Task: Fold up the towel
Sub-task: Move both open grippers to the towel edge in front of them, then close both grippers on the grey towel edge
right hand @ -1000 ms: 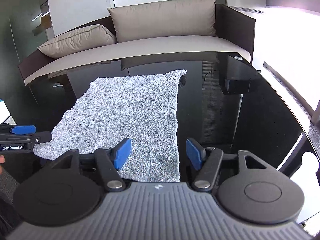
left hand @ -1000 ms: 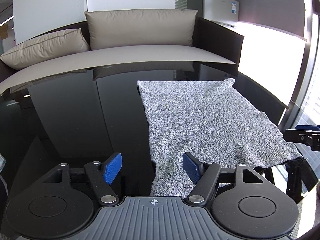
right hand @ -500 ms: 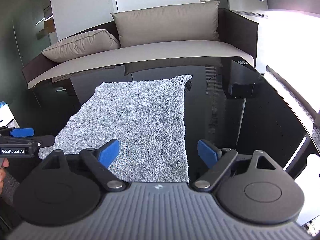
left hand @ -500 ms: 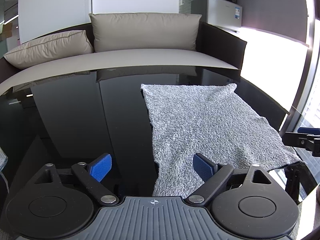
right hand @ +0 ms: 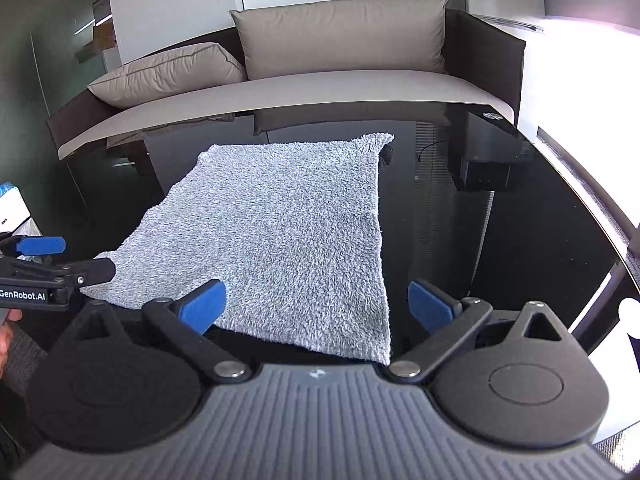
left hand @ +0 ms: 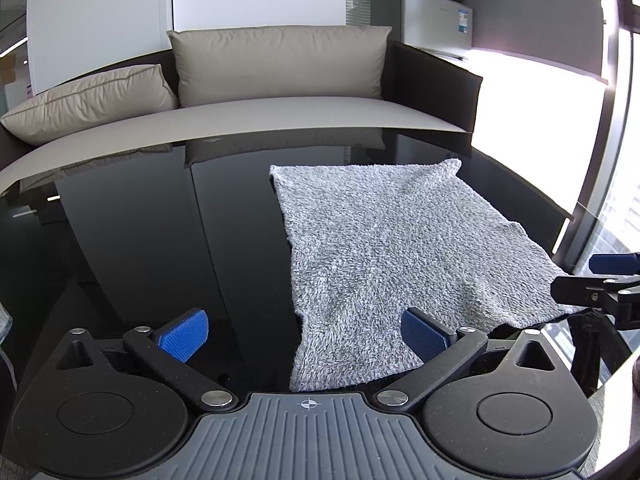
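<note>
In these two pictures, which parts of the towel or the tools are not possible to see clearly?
- Left wrist view: the towel near edge is hidden behind the left tool body.
- Right wrist view: the towel's near left corner lies behind the left tool's arm.
- Left wrist view: the right tool is cut off by the picture edge.

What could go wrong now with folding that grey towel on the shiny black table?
1. The towel lies on a glossy table; it may slide instead of lifting when a corner is pinched.
2. Both grippers' jaws are opening, pressing nothing. The left gripper straddles the near left corner, the right gripper the near right; a shallow pinch might catch only fluff.
3. The near edge looks uneven, so the fold may end up crooked.
</note>
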{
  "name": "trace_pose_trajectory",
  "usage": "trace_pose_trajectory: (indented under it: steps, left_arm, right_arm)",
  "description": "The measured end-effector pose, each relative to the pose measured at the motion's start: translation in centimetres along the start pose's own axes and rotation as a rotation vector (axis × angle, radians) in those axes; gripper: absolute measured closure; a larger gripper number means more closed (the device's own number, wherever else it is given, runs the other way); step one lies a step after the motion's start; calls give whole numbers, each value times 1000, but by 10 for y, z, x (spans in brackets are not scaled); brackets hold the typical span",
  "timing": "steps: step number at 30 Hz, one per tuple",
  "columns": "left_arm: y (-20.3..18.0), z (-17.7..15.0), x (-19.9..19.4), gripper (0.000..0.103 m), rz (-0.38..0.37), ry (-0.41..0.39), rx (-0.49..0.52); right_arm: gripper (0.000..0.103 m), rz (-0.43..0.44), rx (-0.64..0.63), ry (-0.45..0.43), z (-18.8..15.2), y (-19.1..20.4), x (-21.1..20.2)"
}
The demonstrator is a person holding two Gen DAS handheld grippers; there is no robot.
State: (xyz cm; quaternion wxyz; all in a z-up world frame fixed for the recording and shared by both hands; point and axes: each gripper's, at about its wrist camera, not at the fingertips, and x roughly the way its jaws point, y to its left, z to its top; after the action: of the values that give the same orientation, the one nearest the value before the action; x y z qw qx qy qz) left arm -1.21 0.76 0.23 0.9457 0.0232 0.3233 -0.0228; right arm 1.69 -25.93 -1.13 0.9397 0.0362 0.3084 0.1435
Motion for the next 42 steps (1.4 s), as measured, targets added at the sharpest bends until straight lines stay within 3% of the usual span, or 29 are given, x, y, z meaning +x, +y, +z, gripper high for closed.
trace_pose_trajectory:
  steps: [12,26,34,39,42]
  left_arm:
    - [0,-8,-6,1,-9,17,5]
    - [1,-11,-11,2,-32,30,-9]
    - [1,-13,-12,19,-55,52,-20]
    - [0,-15,-11,35,-71,64,-22]
    - [-2,-16,-11,41,-70,66,-12]
  right_arm:
    - [3,-48,1,45,-10,-1,-1]
    - [3,-63,-2,35,-13,-2,-7]
    - [5,-65,1,37,-13,-4,-9]
    - [23,-70,4,55,-15,-5,-8]
    - [28,-72,-9,56,-16,-3,-8]
